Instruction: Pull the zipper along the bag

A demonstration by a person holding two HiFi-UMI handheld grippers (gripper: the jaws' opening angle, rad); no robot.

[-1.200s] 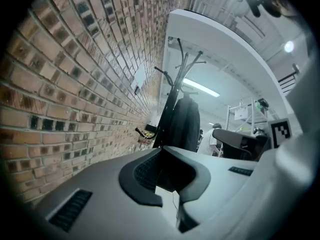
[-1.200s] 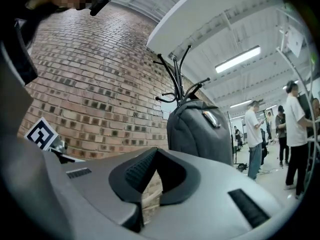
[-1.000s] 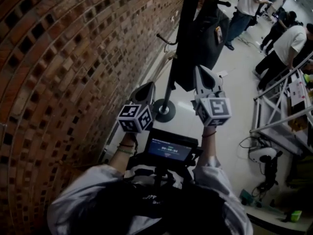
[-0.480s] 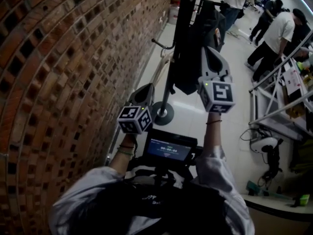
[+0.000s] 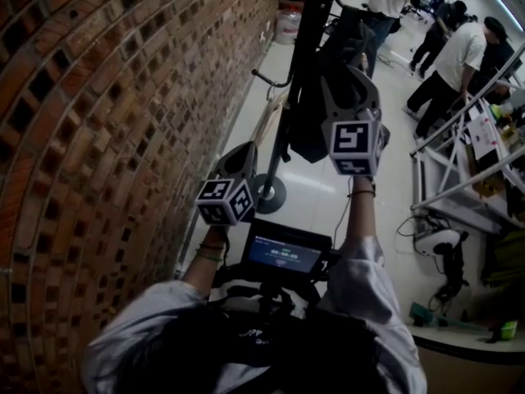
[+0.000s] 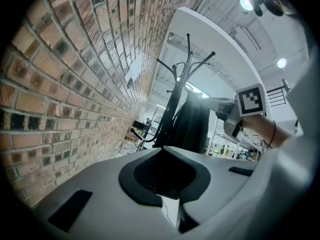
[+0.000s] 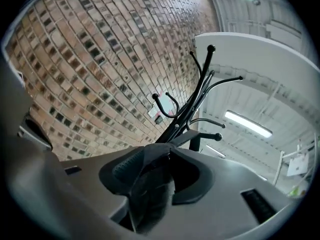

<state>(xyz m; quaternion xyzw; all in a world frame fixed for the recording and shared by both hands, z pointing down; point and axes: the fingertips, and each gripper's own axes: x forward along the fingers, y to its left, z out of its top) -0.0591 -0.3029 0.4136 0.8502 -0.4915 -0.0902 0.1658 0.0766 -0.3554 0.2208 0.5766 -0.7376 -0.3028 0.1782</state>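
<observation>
A black bag (image 5: pixel 310 130) hangs from a black coat stand (image 5: pixel 297 64) beside the brick wall. My right gripper (image 5: pixel 349 82) is raised against the bag's side. In the right gripper view its jaws (image 7: pixel 160 170) are opening, with a fold of the bag's dark fabric (image 7: pixel 150 196) lying between them; no zipper pull shows. My left gripper (image 5: pixel 240 161) hangs lower and to the left, apart from the bag. In the left gripper view it (image 6: pixel 167 184) is shut on nothing, and the bag (image 6: pixel 192 126) shows ahead with the right gripper's marker cube (image 6: pixel 250 100) beside it.
The brick wall (image 5: pixel 98 138) runs close along the left. The stand's round base (image 5: pixel 271 192) rests on the white floor. A metal frame (image 5: pixel 459 167) and several people (image 5: pixel 463 56) are at the right. A small screen (image 5: pixel 283 253) sits at my chest.
My right gripper has risen and moved forward from beside the left one up to the bag. The left gripper has stayed where it was.
</observation>
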